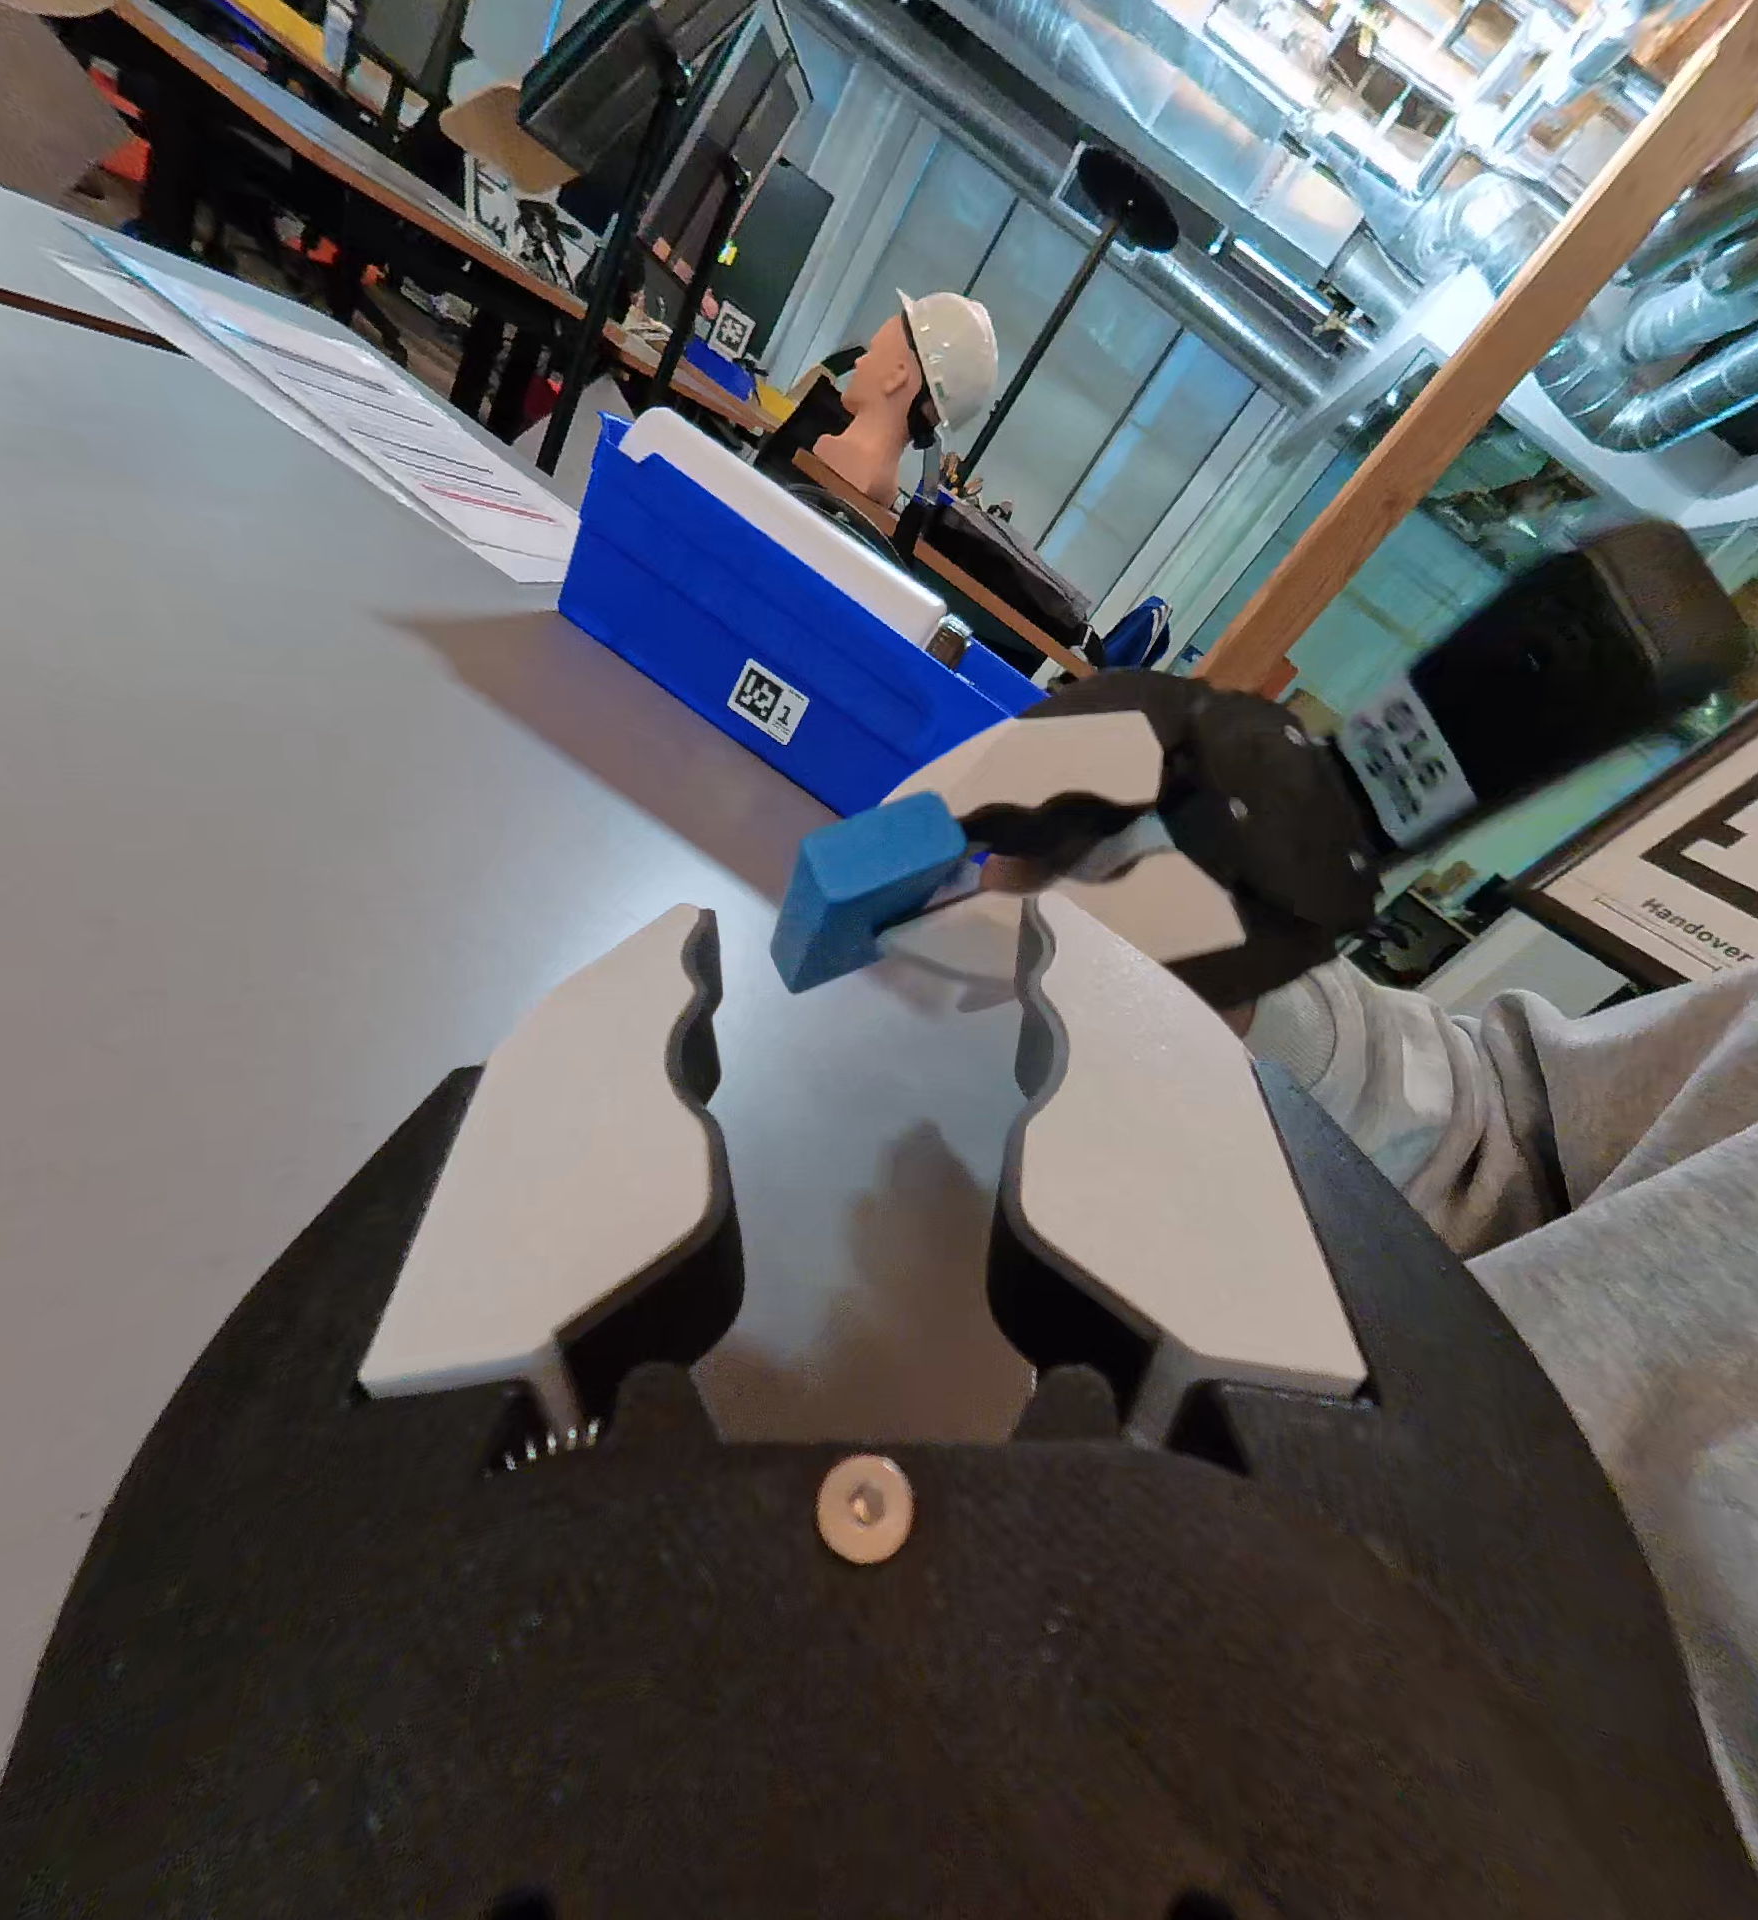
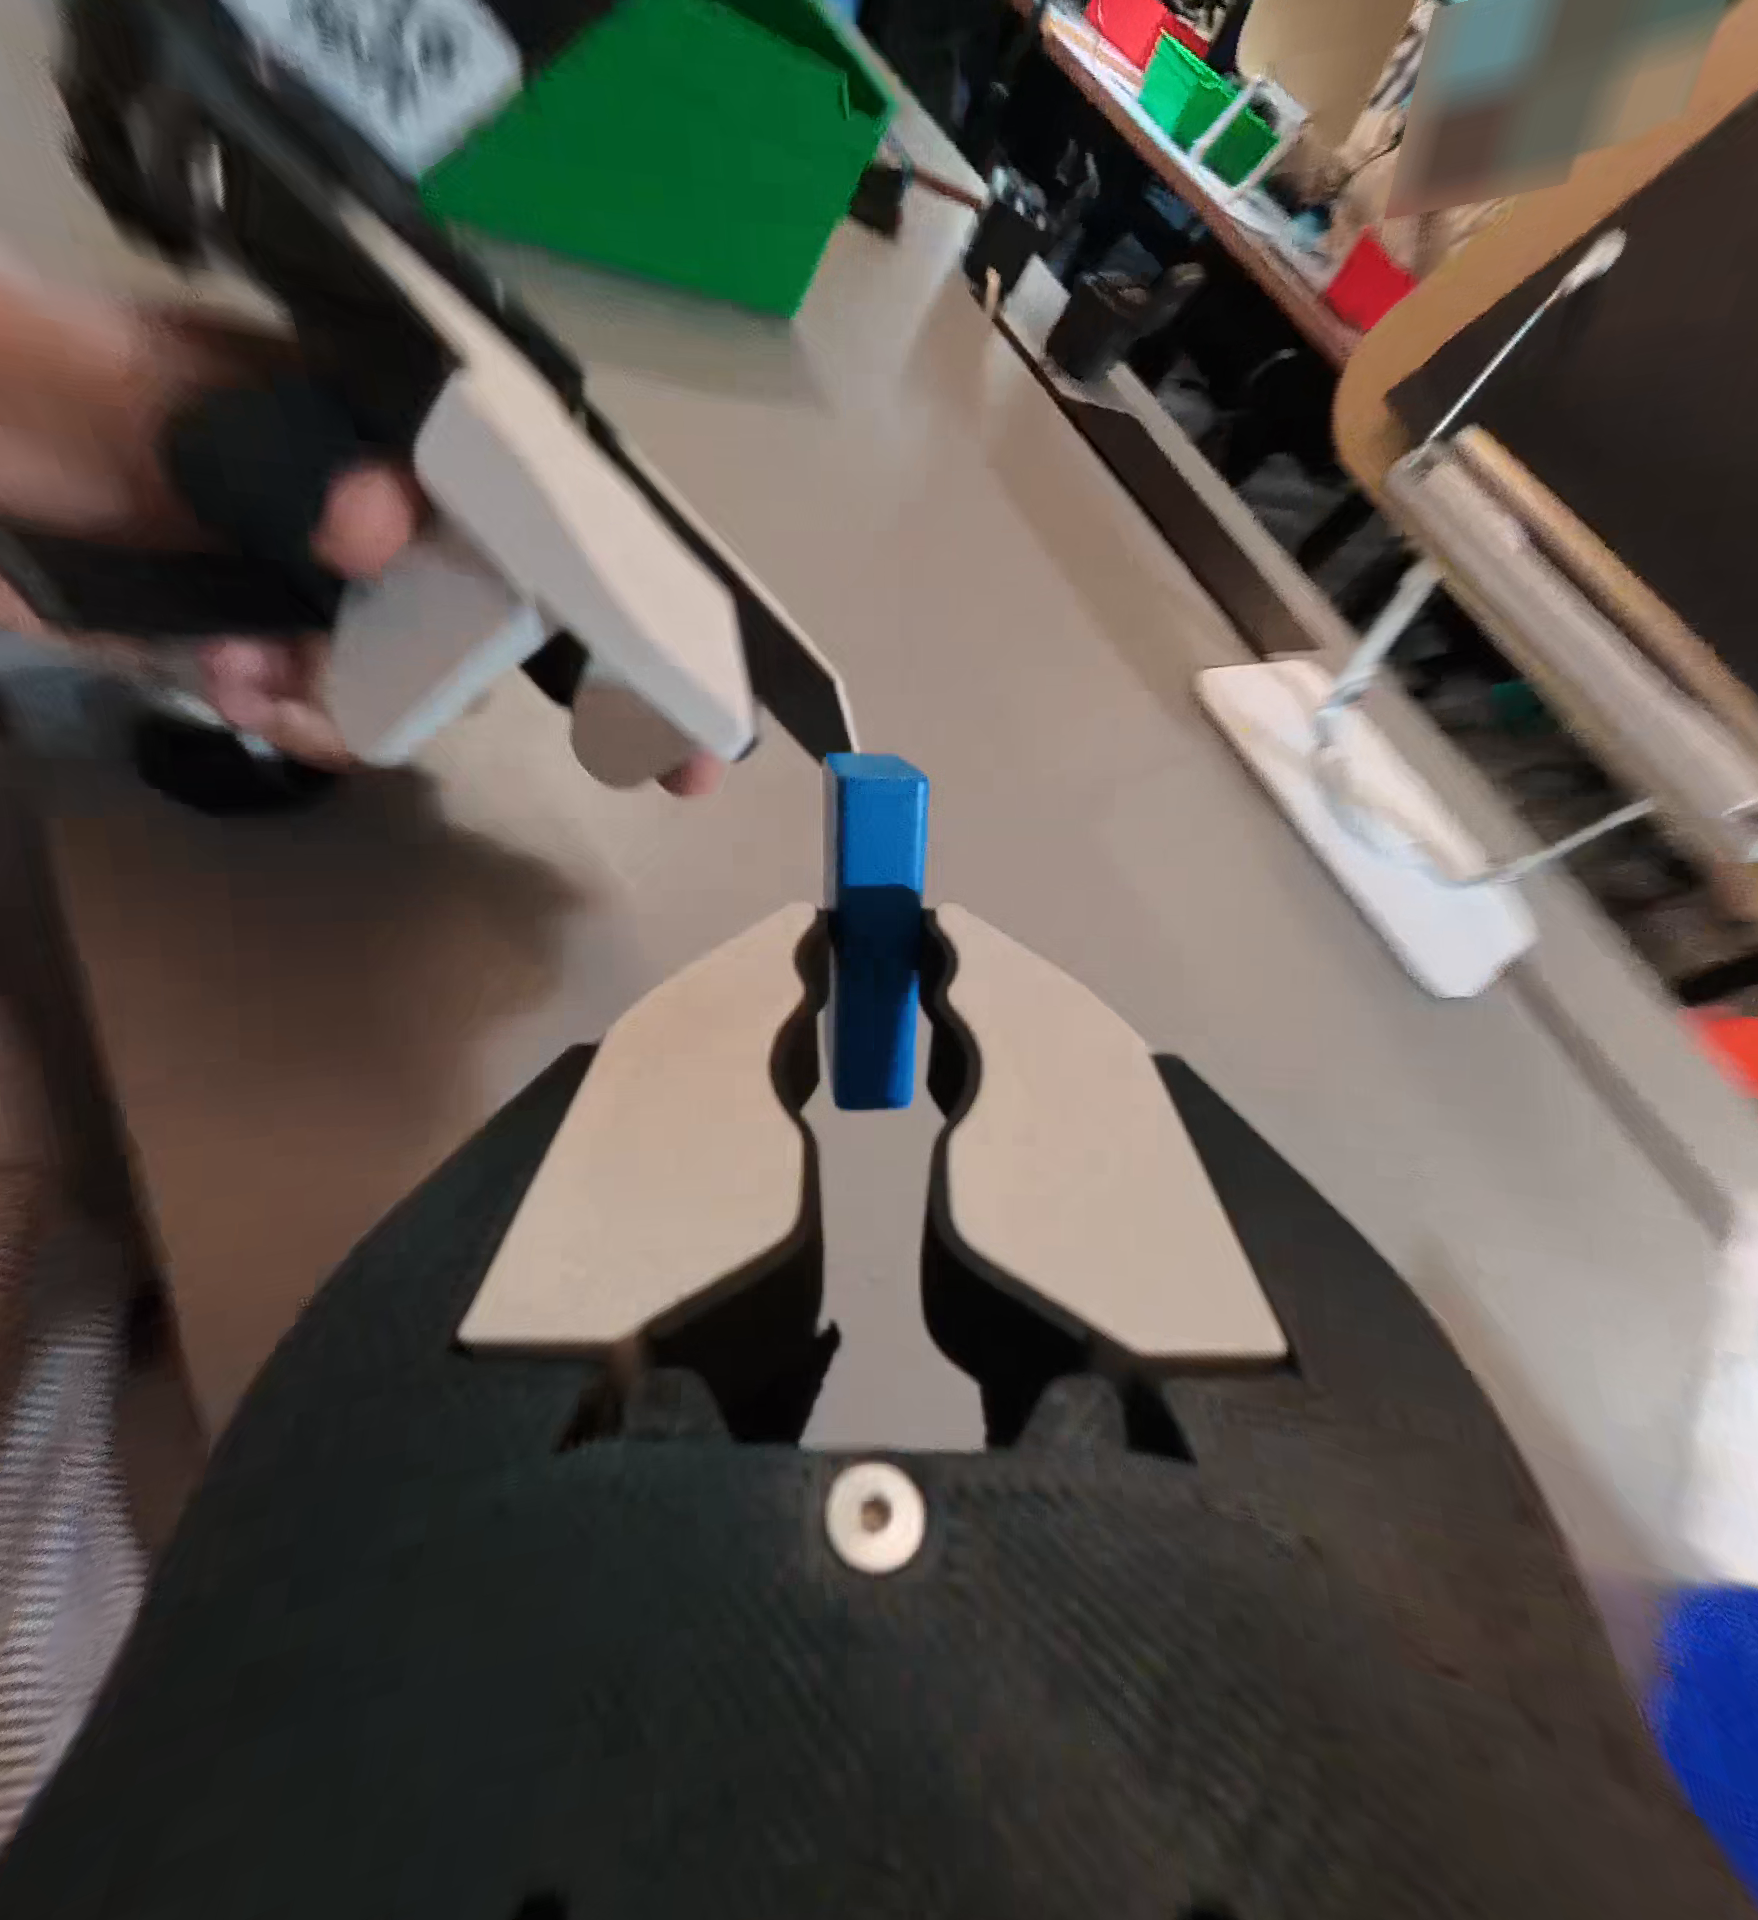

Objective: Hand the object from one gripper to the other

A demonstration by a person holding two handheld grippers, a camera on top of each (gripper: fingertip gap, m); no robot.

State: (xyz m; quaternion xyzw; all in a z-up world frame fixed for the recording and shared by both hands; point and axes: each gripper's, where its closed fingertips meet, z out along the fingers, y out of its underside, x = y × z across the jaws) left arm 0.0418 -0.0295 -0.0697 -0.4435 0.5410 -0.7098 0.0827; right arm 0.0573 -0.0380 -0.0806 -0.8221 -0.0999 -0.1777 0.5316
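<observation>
A blue rectangular block [image 2: 875, 925] is clamped between my right gripper's [image 2: 877, 914] fingers, its far end sticking out past the tips. In the left wrist view the same block [image 1: 859, 888] shows held by the right gripper [image 1: 932, 873], which comes in from the right, just beyond my left fingertips. My left gripper [image 1: 867, 935] is open and empty, jaws wide apart, above the grey table [image 1: 231, 831]. In the right wrist view the left gripper [image 2: 709, 748] comes in from the upper left, held by a hand, its tips just left of the block's far end and apart from it.
A blue bin [image 1: 750, 634] with a white lid in it stands on the table beyond the grippers, with paper sheets [image 1: 355, 416] to its left. A green bin [image 2: 667, 156] stands at the table's far end. A white-based stand [image 2: 1374, 821] is on the right. A grey sleeve [image 1: 1633, 1195] fills the right side.
</observation>
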